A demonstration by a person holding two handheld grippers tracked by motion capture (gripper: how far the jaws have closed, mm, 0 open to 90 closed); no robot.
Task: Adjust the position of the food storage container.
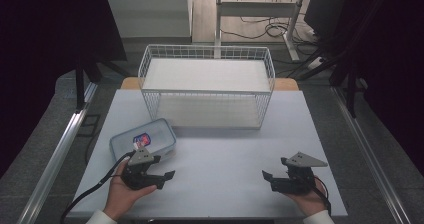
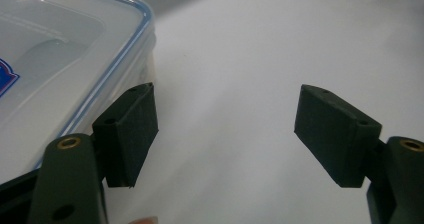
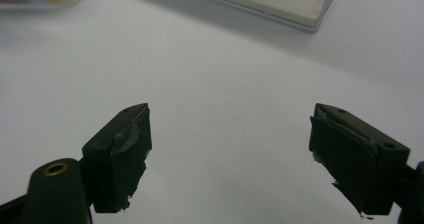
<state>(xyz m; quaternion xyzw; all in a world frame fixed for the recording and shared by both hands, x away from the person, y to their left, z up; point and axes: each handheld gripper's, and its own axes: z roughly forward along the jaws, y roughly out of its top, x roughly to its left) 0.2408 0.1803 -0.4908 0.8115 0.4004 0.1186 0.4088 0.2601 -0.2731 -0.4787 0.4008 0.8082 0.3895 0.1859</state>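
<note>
Evidently nothing's grasped yet: both the left gripper (image 1: 159,176) and right gripper (image 1: 272,178) rest spread on the tabletop (image 1: 220,154), so next the left must reach the lidded plastic box (image 1: 145,139) just beside it.

your left hand (image 1: 121,191) comes in from the bottom edge and holds the left gripper (image 1: 165,176) low, its jaws spread wide with nothing between them, pointing toward the right one. your right hand (image 1: 306,199) holds the right gripper (image 1: 266,178) the same way, jaws wide, empty, pointing left.
</note>
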